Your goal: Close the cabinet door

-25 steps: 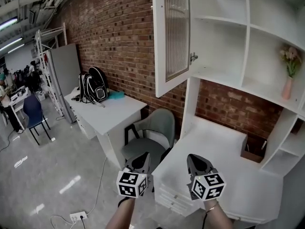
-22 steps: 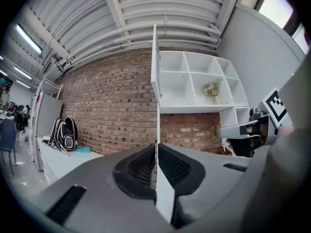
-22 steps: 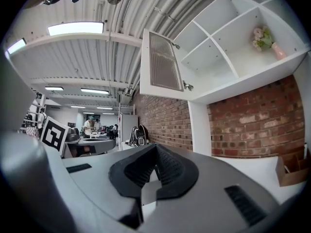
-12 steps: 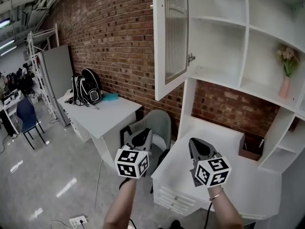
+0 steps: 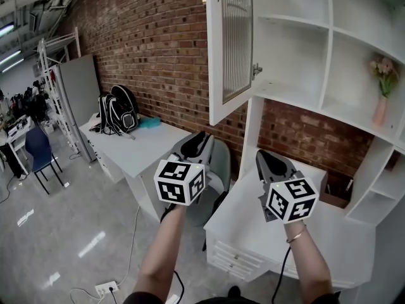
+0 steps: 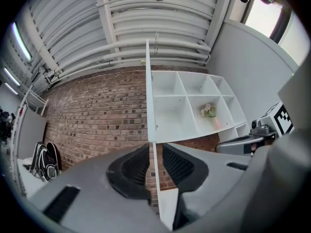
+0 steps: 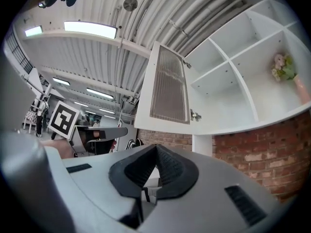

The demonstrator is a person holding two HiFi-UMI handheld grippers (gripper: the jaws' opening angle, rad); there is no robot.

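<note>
cabinet door [image 5: 215, 56]: top cut off by frame | shelf unit [image 5: 326, 49]: top, right side out of frame

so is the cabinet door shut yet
Open: the cabinet door stands swung well out from the shelf unit, leaving its front uncovered.

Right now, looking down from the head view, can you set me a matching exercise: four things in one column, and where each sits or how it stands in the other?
Things:
1. cabinet door
2. backpack
3. vase of flowers
4. grey chair

Places or states:
A. on the low desk along the brick wall
B. on a shelf at the right
C. swung open
D. between the low desk and the desk under the shelves

Pairs: 1-C, 2-A, 3-B, 4-D
</note>
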